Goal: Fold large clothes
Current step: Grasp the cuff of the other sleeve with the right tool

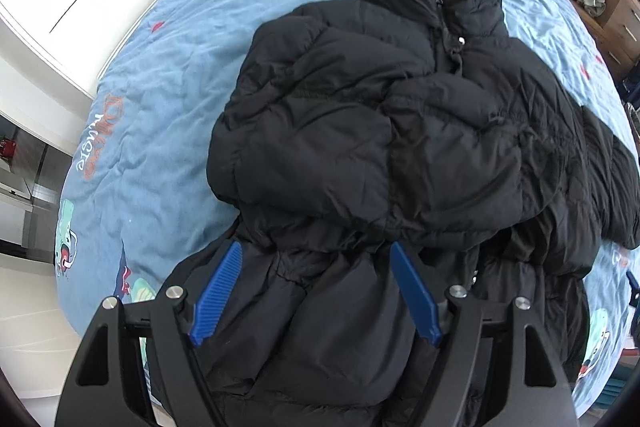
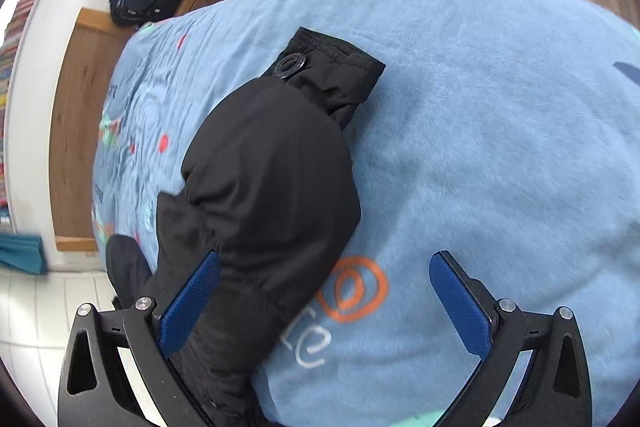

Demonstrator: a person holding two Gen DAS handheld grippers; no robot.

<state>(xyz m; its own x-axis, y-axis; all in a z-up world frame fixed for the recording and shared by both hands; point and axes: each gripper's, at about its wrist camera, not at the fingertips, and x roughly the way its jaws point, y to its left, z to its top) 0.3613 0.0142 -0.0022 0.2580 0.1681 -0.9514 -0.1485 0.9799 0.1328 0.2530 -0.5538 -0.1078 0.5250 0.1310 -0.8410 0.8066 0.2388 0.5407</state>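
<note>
Both tongs stood spread and empty — left tongs (image 1: 316,291) over the black puffer jacket's (image 1: 380,131) near hem, right tongs (image 2: 326,301) beside its outstretched sleeve (image 2: 272,179) on the bed (image 2: 480,107) — best pinched near the cuff (image 2: 332,75), then carried across.

The left gripper (image 1: 316,255) consists of two matte black linkage arms, each with a triangular cut-out near its base. Two round silver pivot screws sit on each side, four in total. Each arm carries a flat, elongated blue finger (image 1: 218,293) with a finely ribbed inner face.

The right gripper (image 2: 326,265) is of the same construction: black angular linkage arms with triangular cut-outs and two silver pivot screws per side. Its blue fingers (image 2: 460,297) show a fine cross-hatched texture on the pad face. No cables, printed markings, skin or sleeves are visible in either wrist view.
</note>
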